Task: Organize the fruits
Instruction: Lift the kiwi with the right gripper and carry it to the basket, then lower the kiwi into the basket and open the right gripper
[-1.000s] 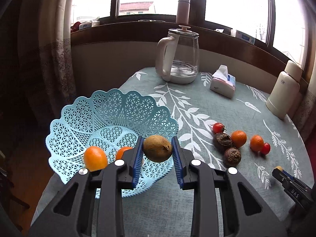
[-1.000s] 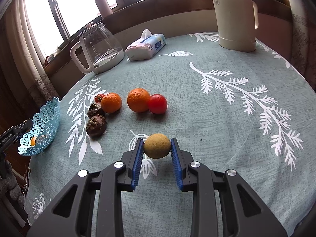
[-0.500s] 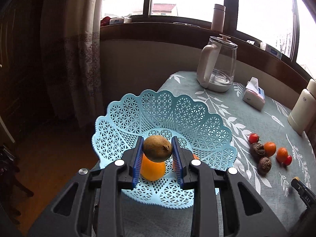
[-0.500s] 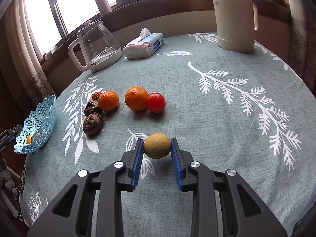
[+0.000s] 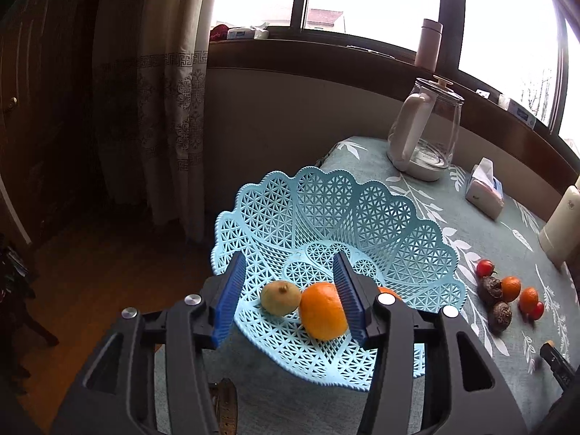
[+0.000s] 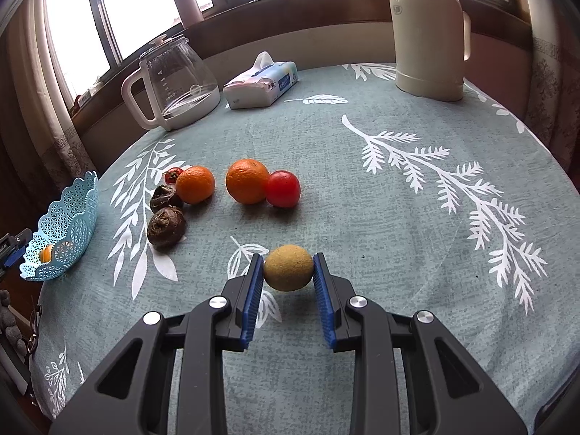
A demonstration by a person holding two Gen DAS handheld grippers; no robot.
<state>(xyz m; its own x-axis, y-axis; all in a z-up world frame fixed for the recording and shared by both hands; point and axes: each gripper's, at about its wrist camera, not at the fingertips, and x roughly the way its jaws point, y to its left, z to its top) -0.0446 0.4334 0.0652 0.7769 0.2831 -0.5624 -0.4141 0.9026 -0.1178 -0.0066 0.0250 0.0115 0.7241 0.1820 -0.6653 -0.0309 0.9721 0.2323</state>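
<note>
In the left wrist view, my left gripper (image 5: 290,299) hangs open over the light blue lattice basket (image 5: 326,210). A brown kiwi (image 5: 280,297) lies loose in the basket beside an orange (image 5: 320,311); a second orange (image 5: 389,291) peeks out behind the right finger. In the right wrist view, my right gripper (image 6: 288,272) is shut on a second kiwi (image 6: 288,268) just above the tablecloth. Beyond it lie two oranges (image 6: 247,180), a red tomato (image 6: 282,188), two dark wrinkled fruits (image 6: 166,226) and a small cherry tomato (image 6: 172,175). The basket (image 6: 61,232) stands at the table's left edge.
A glass kettle (image 6: 174,83), a tissue pack (image 6: 261,85) and a cream thermos (image 6: 427,32) stand along the back of the round table (image 6: 398,188). The basket overhangs the table's edge near a curtain (image 5: 163,90) and the wooden floor (image 5: 90,272).
My left gripper swung left over the basket, opened and let go of the kiwi, which now lies in the basket. My right gripper, still holding its kiwi, drifted slightly over the table.
</note>
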